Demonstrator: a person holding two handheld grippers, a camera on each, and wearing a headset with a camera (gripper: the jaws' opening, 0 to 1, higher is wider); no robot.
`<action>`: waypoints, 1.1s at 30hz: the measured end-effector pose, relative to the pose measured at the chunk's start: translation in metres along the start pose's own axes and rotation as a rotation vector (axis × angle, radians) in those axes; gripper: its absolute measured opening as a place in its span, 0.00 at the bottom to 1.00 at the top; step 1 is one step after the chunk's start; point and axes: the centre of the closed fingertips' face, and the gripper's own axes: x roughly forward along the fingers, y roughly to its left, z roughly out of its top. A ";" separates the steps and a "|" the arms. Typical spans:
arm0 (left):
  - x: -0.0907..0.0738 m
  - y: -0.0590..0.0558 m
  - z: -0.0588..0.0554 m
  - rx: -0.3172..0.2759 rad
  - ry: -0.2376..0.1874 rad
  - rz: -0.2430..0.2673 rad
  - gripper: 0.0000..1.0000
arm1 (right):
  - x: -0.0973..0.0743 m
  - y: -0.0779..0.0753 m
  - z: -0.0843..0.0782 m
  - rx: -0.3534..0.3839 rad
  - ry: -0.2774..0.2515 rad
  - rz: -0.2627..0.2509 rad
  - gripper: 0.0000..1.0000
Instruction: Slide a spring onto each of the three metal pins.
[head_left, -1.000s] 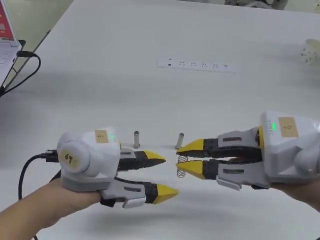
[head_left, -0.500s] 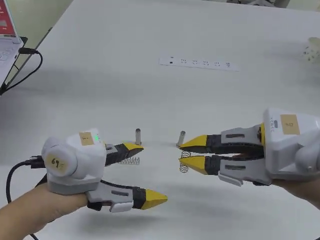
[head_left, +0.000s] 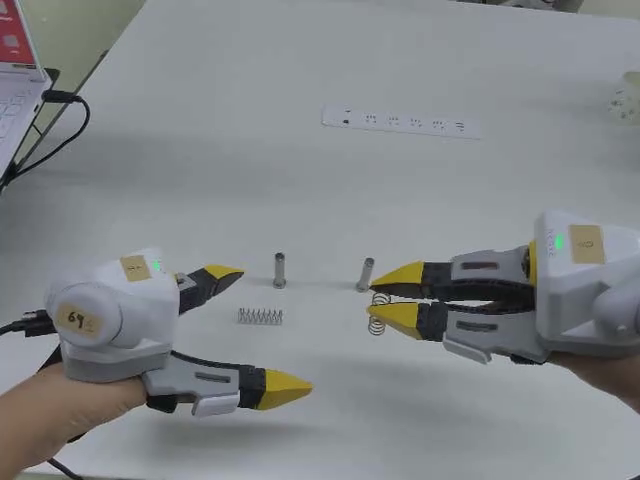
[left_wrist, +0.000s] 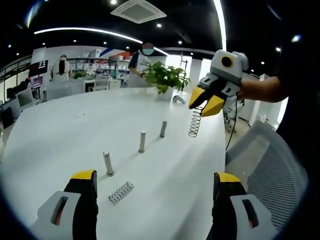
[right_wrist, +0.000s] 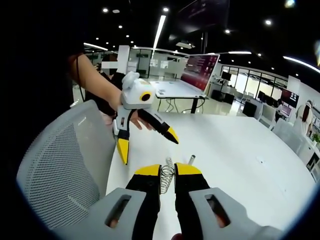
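The right gripper (head_left: 388, 303) stays pinched nearly shut on a spring (head_left: 377, 318), just beside one metal pin (head_left: 366, 274). The left gripper (head_left: 271, 326), jaws spread wide and empty, has drawn back leftward since a second ago. That uncovers a loose spring (head_left: 260, 316) lying on the white table (head_left: 300, 180) near the other pin (head_left: 280, 270).

"69" — handwritten on left gripper (head_left: 270, 328)
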 end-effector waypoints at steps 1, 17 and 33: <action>-0.001 0.001 -0.001 -0.002 0.001 0.008 0.97 | 0.000 -0.001 0.000 0.000 0.001 -0.005 0.07; -0.019 0.017 -0.012 -0.017 0.020 0.077 0.98 | -0.003 -0.018 -0.006 0.021 0.004 -0.071 0.07; -0.025 0.021 -0.014 -0.027 0.018 0.095 0.98 | -0.002 -0.044 -0.015 0.036 0.006 -0.154 0.07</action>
